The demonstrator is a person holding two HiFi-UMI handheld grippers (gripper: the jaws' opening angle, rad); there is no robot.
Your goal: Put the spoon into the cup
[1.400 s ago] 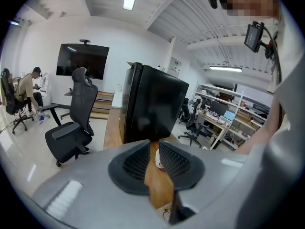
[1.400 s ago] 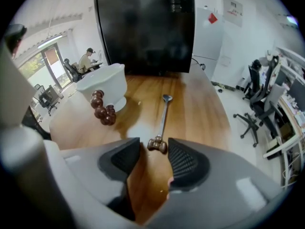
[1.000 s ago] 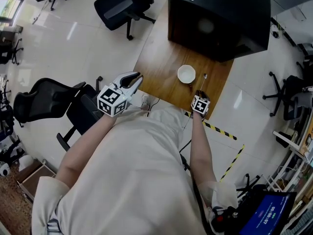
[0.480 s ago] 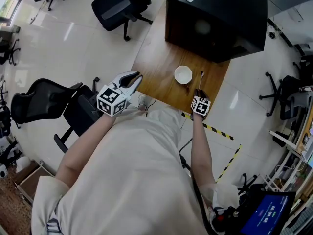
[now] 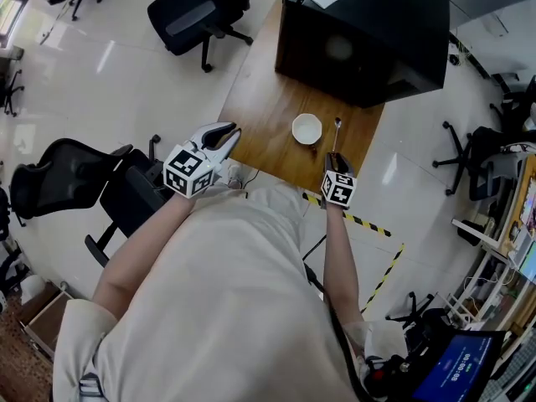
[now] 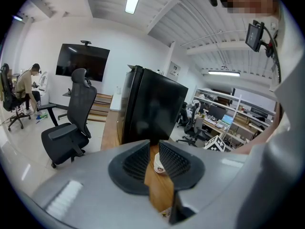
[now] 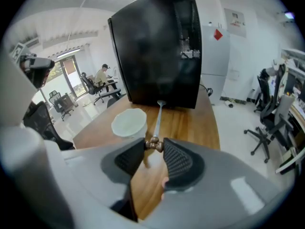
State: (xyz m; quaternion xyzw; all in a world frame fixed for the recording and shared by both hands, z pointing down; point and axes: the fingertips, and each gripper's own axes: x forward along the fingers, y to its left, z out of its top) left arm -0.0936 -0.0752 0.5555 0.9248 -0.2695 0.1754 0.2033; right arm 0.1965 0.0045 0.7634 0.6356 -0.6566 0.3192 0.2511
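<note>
A white cup (image 5: 306, 128) stands on the wooden table (image 5: 264, 111); in the right gripper view the cup (image 7: 129, 122) lies just left of the jaws. My right gripper (image 5: 333, 159) is shut on the brown knob at the handle end of a slim metal spoon (image 5: 336, 131). The spoon (image 7: 157, 116) points forward from my right gripper (image 7: 153, 144), held above the wood beside the cup. My left gripper (image 5: 224, 134) hovers at the table's near left edge, jaws a narrow gap apart with nothing between them. Through that gap in the left gripper view the cup (image 6: 159, 163) shows.
A large black box (image 5: 368, 36) stands at the table's far end, close behind the cup. Black office chairs (image 5: 188, 11) stand on the floor to the left. Yellow and black tape (image 5: 368, 221) marks the floor by the table's near right corner.
My right gripper has risen with the spoon, which has come up off the table. The left gripper has stayed where it was.
</note>
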